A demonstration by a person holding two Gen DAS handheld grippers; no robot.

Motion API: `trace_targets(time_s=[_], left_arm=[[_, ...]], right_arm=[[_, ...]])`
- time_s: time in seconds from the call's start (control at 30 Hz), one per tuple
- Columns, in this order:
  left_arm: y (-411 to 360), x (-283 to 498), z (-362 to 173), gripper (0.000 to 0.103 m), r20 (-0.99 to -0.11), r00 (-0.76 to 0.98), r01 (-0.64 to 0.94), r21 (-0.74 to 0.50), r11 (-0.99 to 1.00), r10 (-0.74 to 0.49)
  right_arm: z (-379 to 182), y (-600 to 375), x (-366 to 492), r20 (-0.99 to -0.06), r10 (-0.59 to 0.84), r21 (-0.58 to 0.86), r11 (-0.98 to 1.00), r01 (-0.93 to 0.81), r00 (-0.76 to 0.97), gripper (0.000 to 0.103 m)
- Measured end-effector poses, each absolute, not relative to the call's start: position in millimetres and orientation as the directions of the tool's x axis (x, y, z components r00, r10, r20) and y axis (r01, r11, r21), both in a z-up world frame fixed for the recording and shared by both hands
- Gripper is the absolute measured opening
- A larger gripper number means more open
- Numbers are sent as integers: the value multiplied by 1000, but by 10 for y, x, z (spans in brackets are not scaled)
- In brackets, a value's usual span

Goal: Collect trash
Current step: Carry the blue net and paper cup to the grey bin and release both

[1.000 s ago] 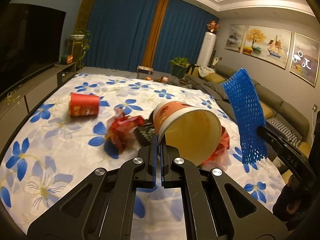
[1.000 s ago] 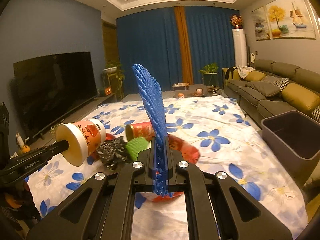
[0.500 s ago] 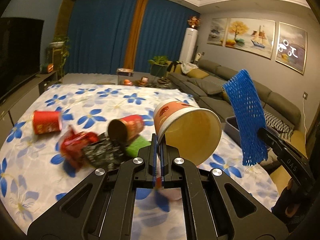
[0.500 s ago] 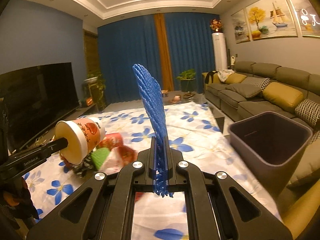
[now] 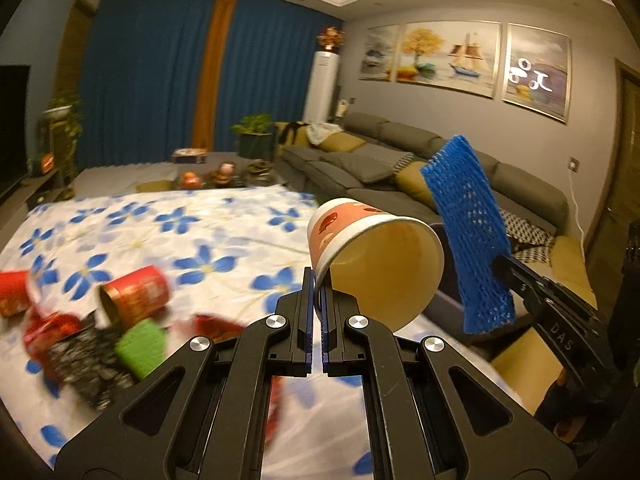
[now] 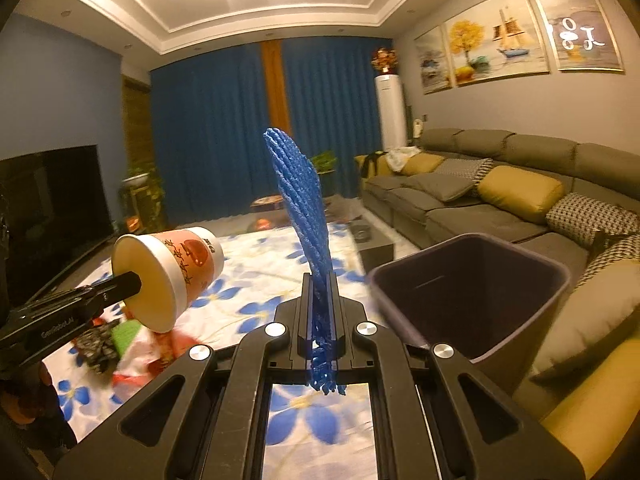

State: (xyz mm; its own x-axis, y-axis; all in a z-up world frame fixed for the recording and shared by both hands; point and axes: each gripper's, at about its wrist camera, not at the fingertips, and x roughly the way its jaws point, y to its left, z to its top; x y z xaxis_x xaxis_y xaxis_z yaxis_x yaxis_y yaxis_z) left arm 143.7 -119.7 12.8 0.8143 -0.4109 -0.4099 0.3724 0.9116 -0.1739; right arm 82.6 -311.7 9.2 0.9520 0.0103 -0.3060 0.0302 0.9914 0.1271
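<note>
My left gripper is shut on the rim of an empty paper cup with red print, its mouth turned toward the camera. In the right wrist view the same cup hangs at the left. My right gripper is shut on a blue foam net sleeve that stands up from the jaws; in the left wrist view this net is at the right. A dark trash bin stands open just right of the right gripper, beside the table.
On the flowered tablecloth lie a red can, a green foam net, a black wrapper and red wrappers. A grey sofa with yellow cushions runs along the right wall. A television is at the left.
Both grippers have swung to the right with the cup and the blue net. The litter has slid to the left of each view and the bin has come closer.
</note>
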Motion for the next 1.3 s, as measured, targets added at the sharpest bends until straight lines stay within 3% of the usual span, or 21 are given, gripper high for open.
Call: trace_targets(time_s=[0.53, 1.3], left_arm=[[-2399, 2012, 122, 2, -424, 731, 519, -164, 839, -535], [-3084, 2489, -227, 2, -496, 649, 580, -168, 797, -577]], right_arm=[[4, -3956, 1147, -335, -175, 112, 968, 223, 926, 7], [-191, -4228, 1381, -377, -200, 154, 949, 274, 904, 7]])
